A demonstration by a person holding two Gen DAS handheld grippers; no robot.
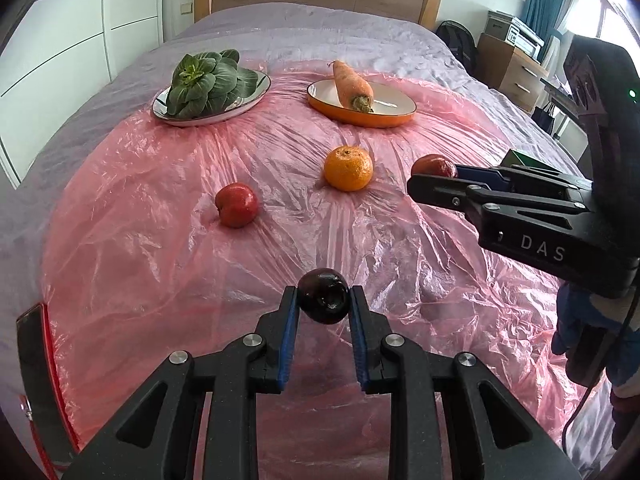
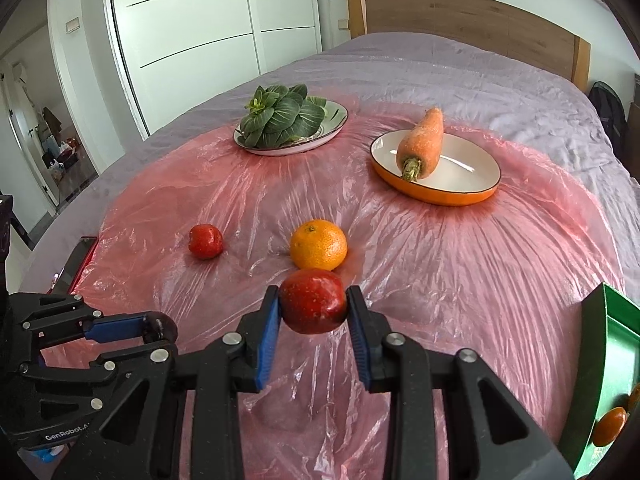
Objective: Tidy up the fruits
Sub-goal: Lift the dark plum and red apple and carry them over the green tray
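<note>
So: one bed (image 1: 320,28), one pink plastic sheet (image 1: 160,240) spread over it. Two plates: white plate (image 2: 336,120) with one leafy green (image 2: 280,120), orange plate (image 2: 460,196) with one carrot (image 2: 424,140). One green bin (image 2: 600,360) at right edge, orange fruit inside, count unclear. Loose on sheet: one orange (image 2: 319,245), one small red fruit (image 2: 205,241). Left gripper (image 1: 324,300) pinching one dark plum (image 1: 324,301) above sheet. Right gripper (image 2: 313,306) clamped on one red apple (image 2: 313,306), just in front of the orange.
</note>
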